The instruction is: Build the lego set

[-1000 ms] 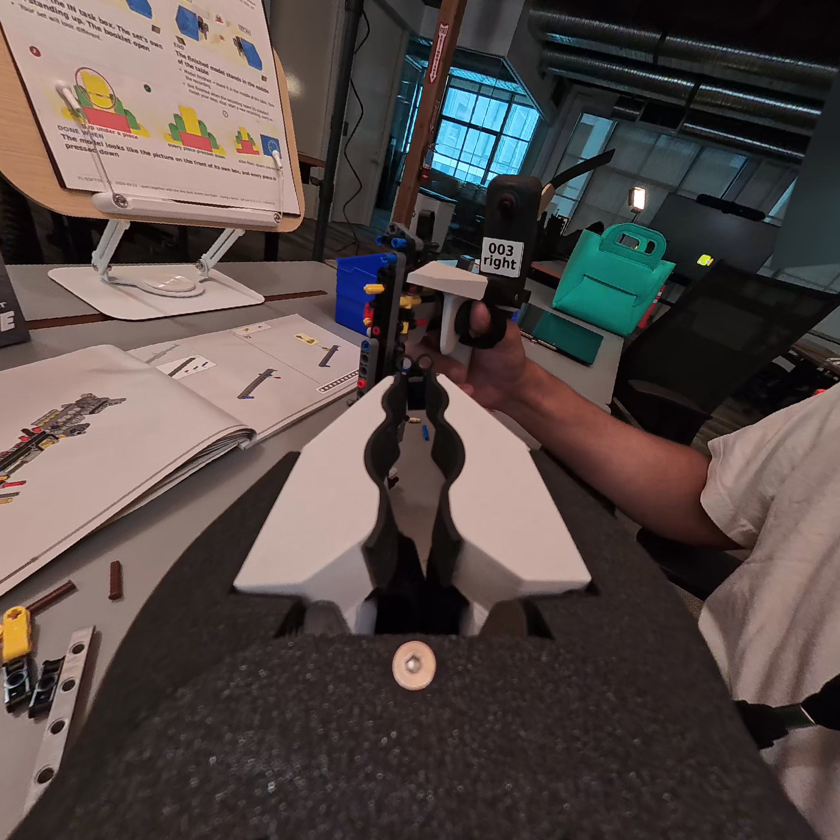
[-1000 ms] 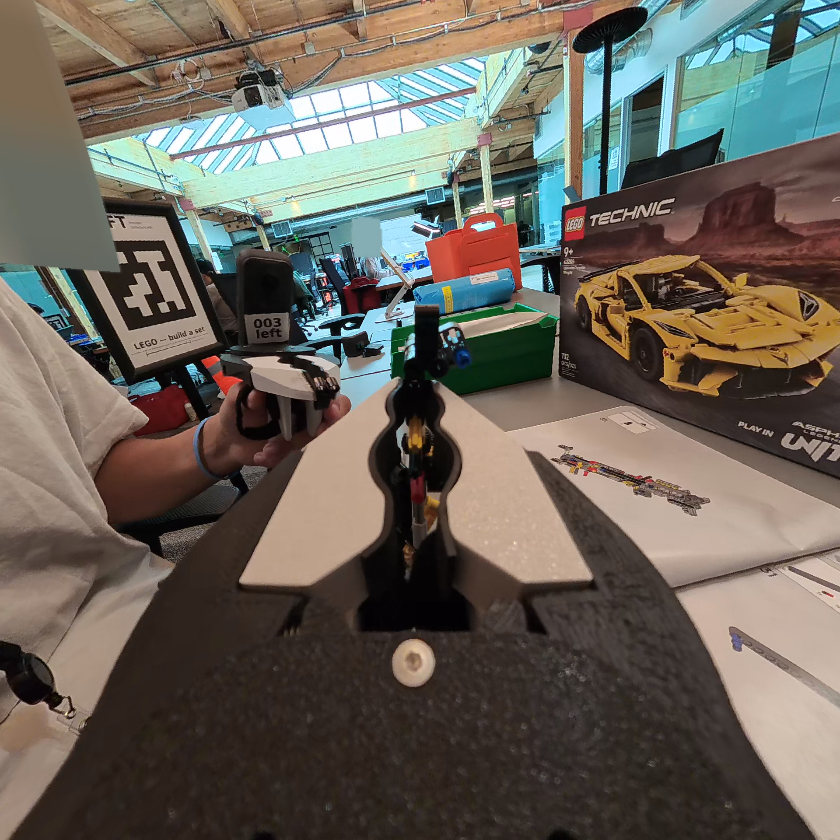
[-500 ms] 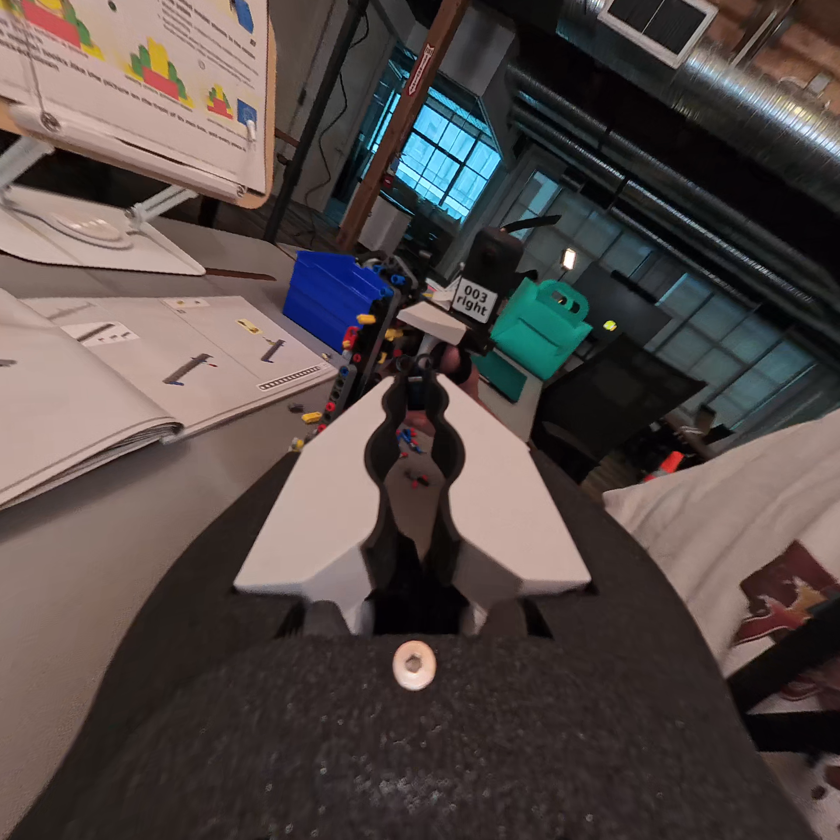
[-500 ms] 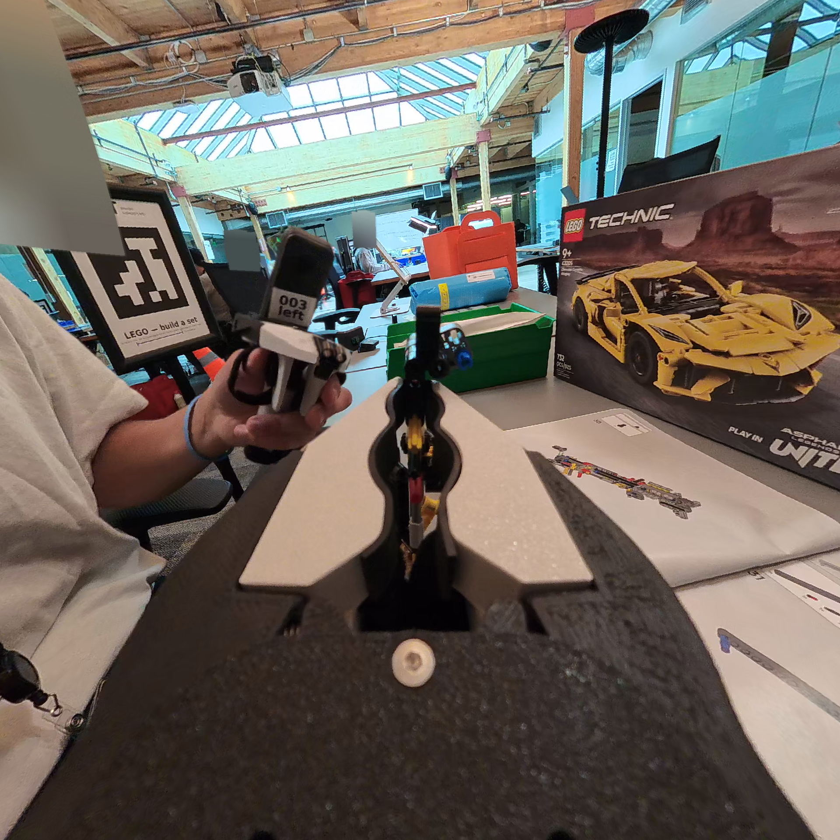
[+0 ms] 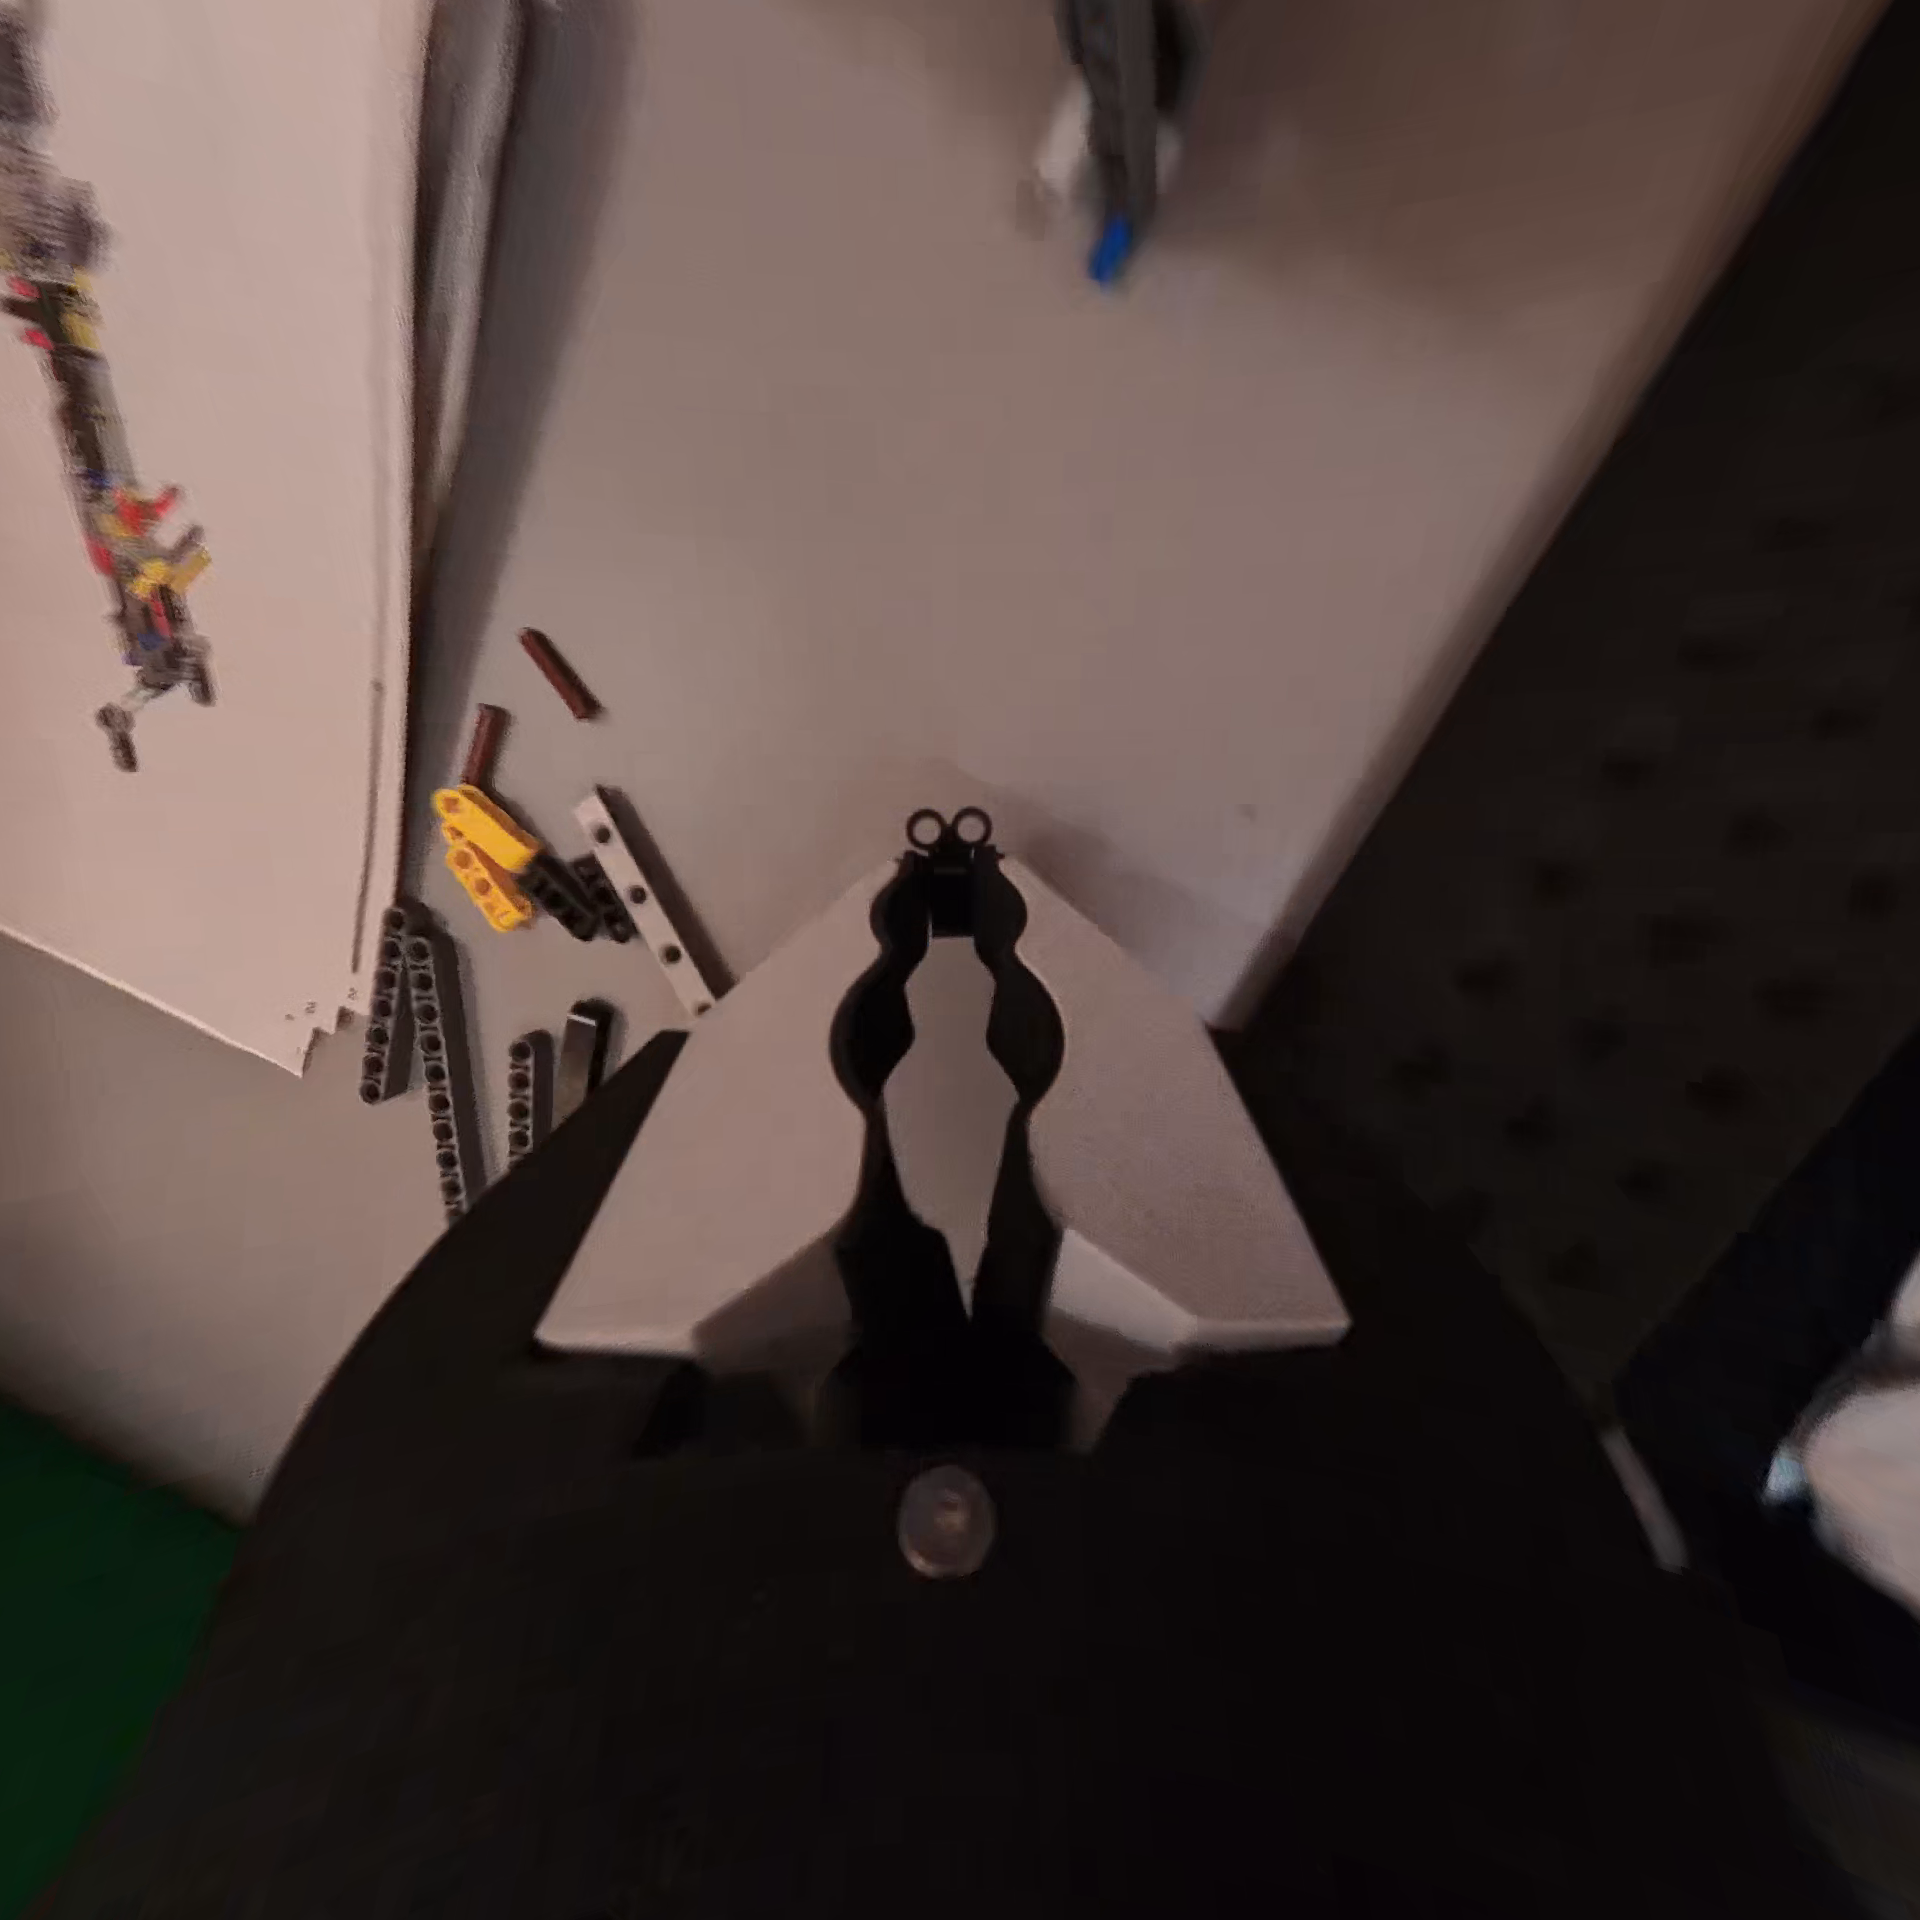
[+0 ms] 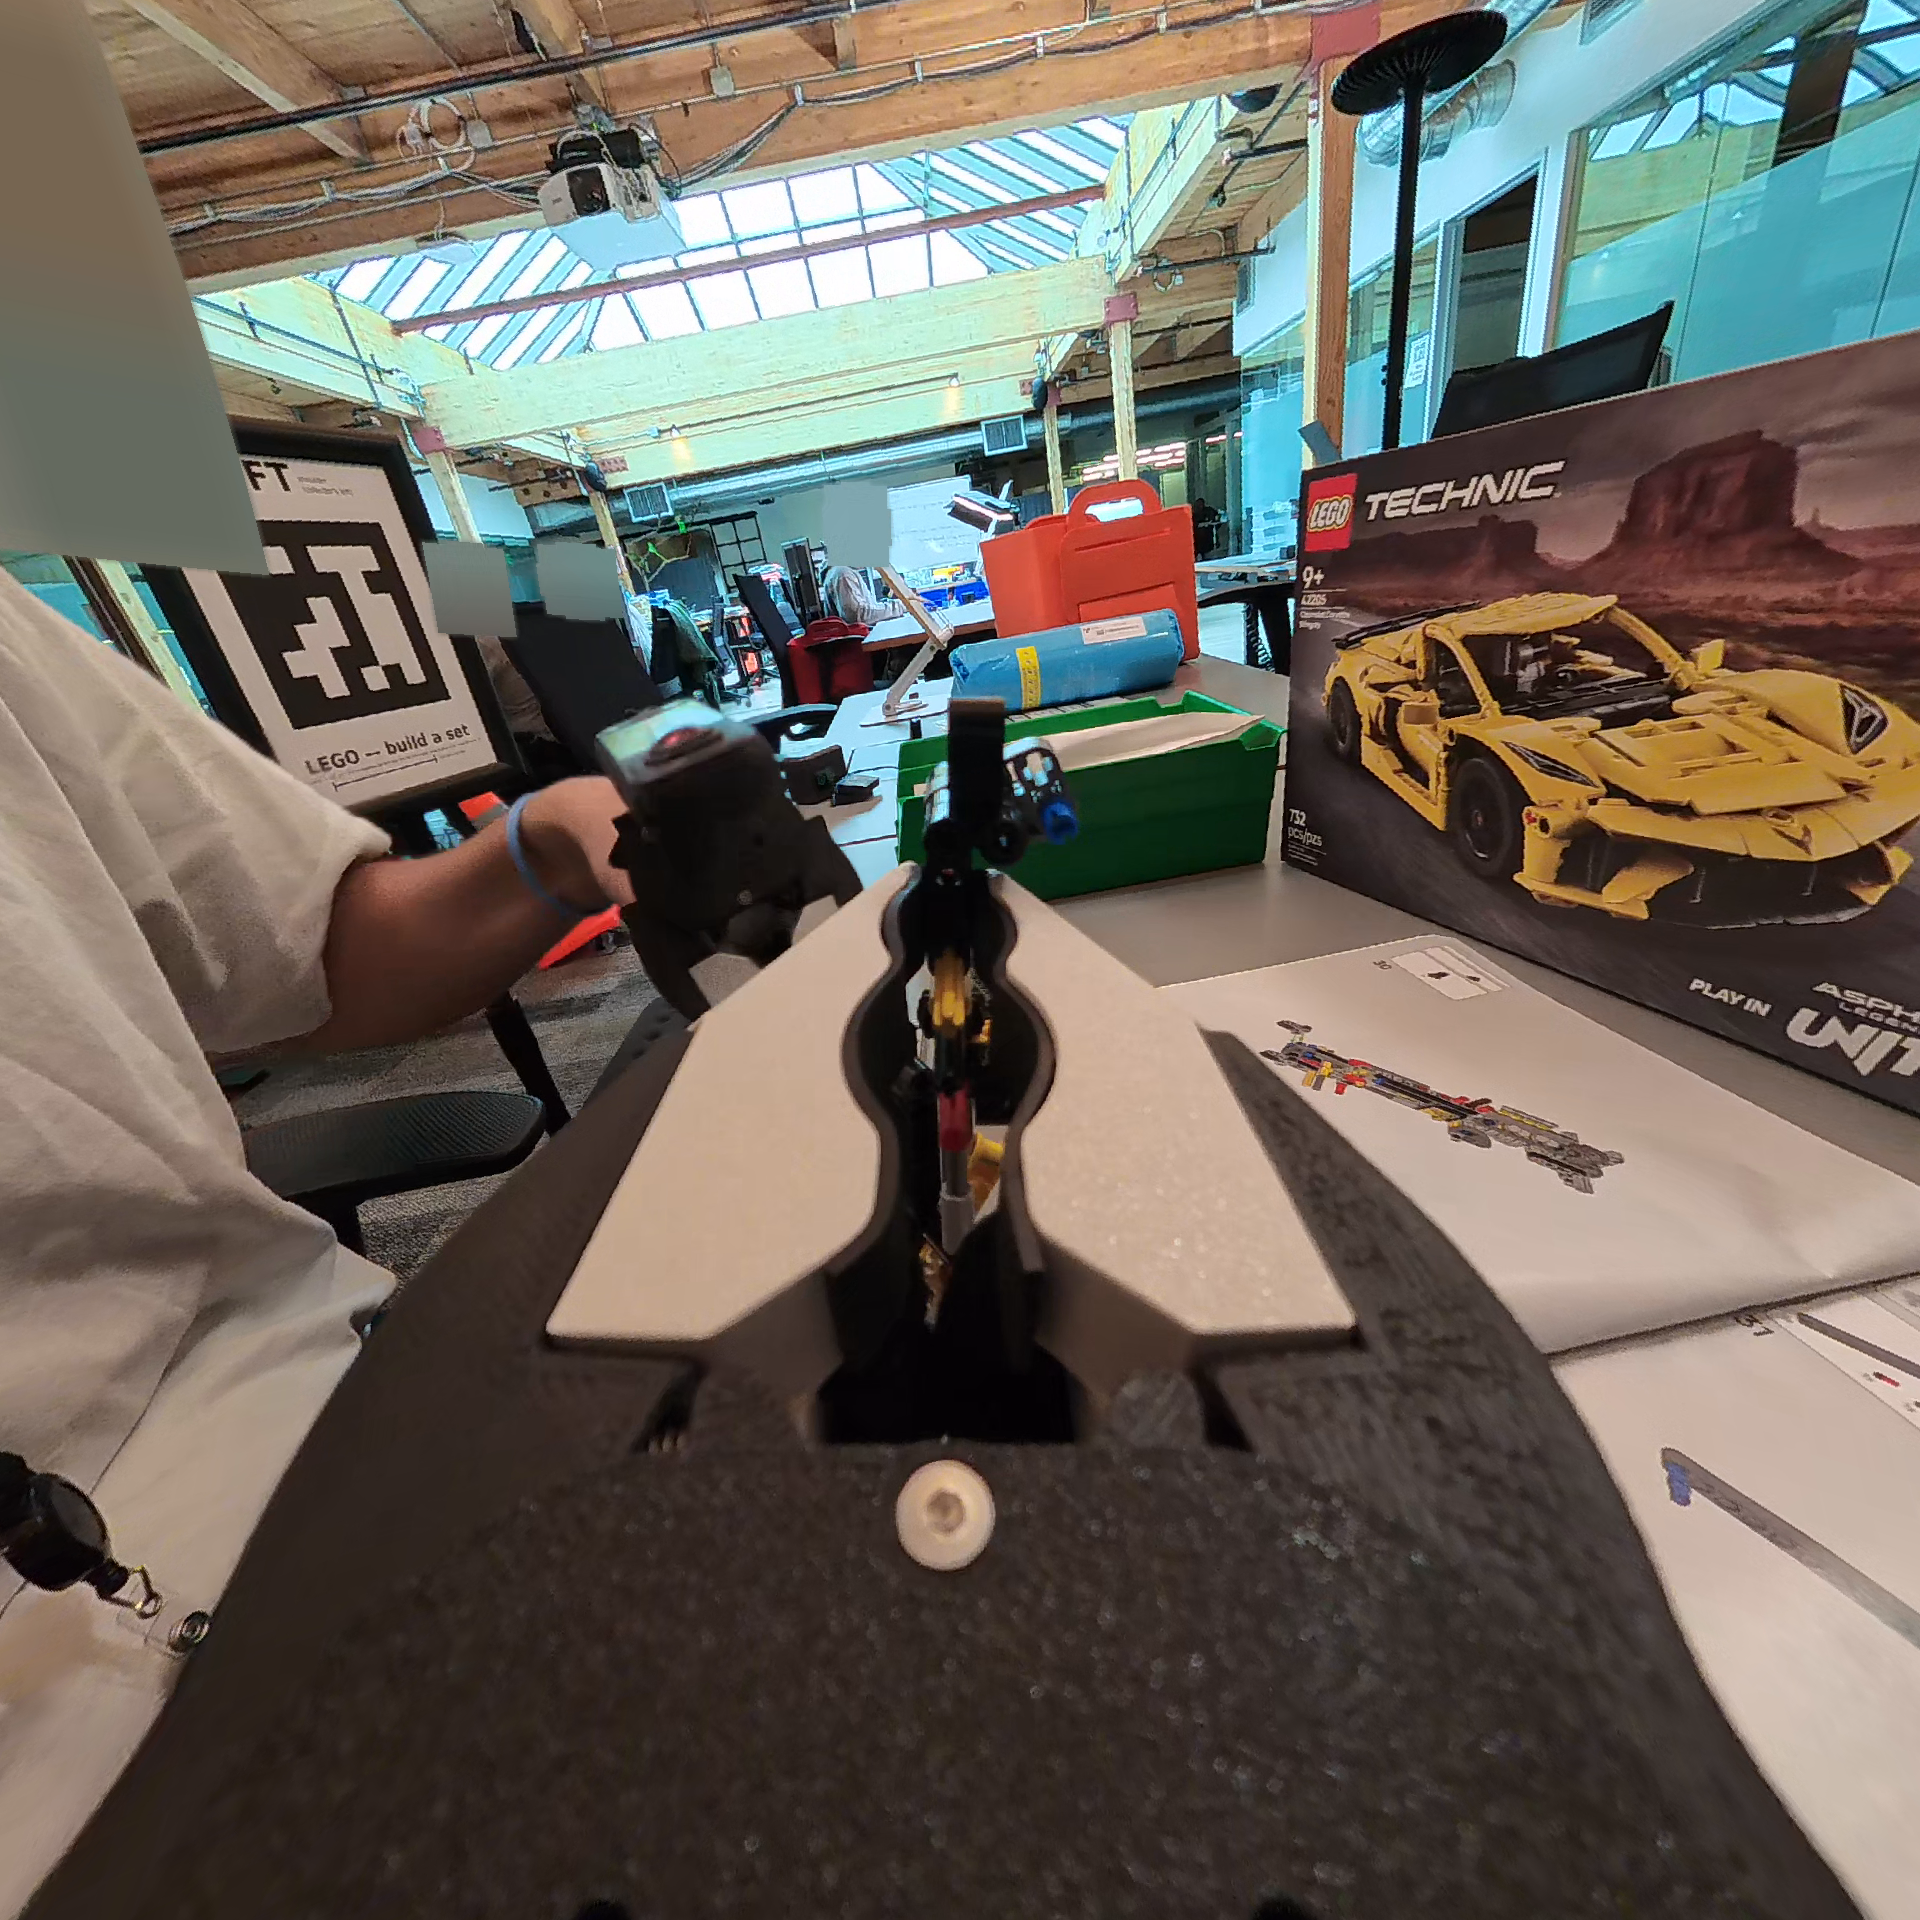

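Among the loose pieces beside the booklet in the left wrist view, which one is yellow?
The yellow beam between the two brown axles and the white beam; the others are brown, black, grey or white.

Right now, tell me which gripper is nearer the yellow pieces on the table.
Left. The left gripper points down at the table just beside the yellow pieces; the right gripper is held up, clamping the long assembly.

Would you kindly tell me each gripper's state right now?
Left gripper: shut on a small black piece.
Right gripper: shut on the lego assembly.
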Demonstrator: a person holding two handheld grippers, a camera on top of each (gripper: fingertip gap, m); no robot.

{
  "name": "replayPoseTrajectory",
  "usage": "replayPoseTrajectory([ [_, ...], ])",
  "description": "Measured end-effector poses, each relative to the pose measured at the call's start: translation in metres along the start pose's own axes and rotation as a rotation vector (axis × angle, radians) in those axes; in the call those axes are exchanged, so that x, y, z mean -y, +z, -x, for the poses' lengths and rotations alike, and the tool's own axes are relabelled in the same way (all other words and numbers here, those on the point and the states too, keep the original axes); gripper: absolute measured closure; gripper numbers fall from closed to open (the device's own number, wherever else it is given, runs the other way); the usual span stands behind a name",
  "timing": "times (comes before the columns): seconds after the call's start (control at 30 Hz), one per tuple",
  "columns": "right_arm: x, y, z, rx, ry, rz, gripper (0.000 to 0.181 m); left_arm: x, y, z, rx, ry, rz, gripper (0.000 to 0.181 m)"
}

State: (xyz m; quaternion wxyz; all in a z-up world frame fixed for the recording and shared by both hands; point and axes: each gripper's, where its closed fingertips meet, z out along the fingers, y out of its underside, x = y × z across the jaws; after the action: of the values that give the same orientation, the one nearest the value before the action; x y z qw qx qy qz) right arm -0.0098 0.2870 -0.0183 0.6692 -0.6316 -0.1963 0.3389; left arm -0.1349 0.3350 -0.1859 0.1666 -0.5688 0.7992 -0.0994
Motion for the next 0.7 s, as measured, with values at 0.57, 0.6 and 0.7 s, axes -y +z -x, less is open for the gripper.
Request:
replayPoseTrajectory([
  [0.57, -0.001, 0.000, 0.002, 0.013, 0.008, 0.000, 0.174, 0.002, 0.027, -0.018, -0.175, 0.221, -0.157, 0.169],
  [0.6, -0.001, 0.000, 0.002, 0.014, 0.009, 0.000, 0.174, 0.002, 0.026, -0.017, -0.172, 0.211, -0.179, 0.168],
  [0.7, -0.001, 0.000, 0.002, 0.016, 0.012, -0.001, 0.174, -0.005, 0.022, -0.015, -0.180, 0.175, -0.225, 0.166],
])
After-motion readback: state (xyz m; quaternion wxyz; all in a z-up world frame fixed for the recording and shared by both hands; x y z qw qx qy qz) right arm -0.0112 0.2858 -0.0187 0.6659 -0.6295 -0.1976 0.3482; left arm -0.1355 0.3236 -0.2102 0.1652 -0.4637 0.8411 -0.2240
